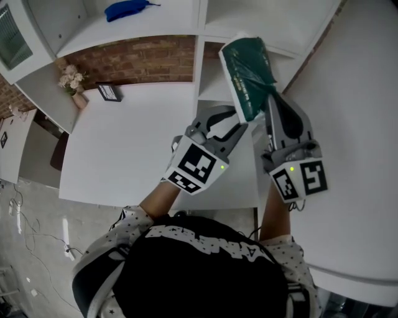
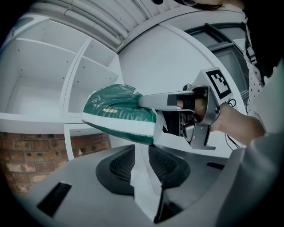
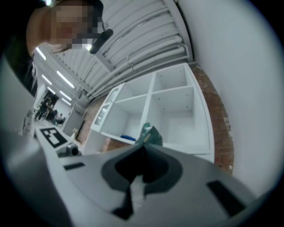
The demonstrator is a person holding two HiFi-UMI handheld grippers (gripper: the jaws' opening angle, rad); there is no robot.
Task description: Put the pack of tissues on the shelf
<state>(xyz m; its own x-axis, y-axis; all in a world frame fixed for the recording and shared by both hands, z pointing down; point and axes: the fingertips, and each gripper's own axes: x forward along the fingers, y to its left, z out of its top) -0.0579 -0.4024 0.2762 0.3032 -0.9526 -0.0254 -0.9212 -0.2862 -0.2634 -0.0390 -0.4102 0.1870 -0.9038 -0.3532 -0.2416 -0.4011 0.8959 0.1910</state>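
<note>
A green pack of tissues is held up in front of the white cubby shelf. My right gripper is shut on the pack's near end. In the left gripper view the right gripper's fingers clamp the pack from the right, in the air. My left gripper sits just below and left of the pack with its jaws open. Nothing lies between them; the pack hangs ahead of them. In the right gripper view the pack's green top pokes above the shut jaws.
A blue object lies in an upper-left shelf compartment. A small vase of flowers and a dark picture frame stand on the white table by the brick wall. The compartments ahead of the pack hold nothing.
</note>
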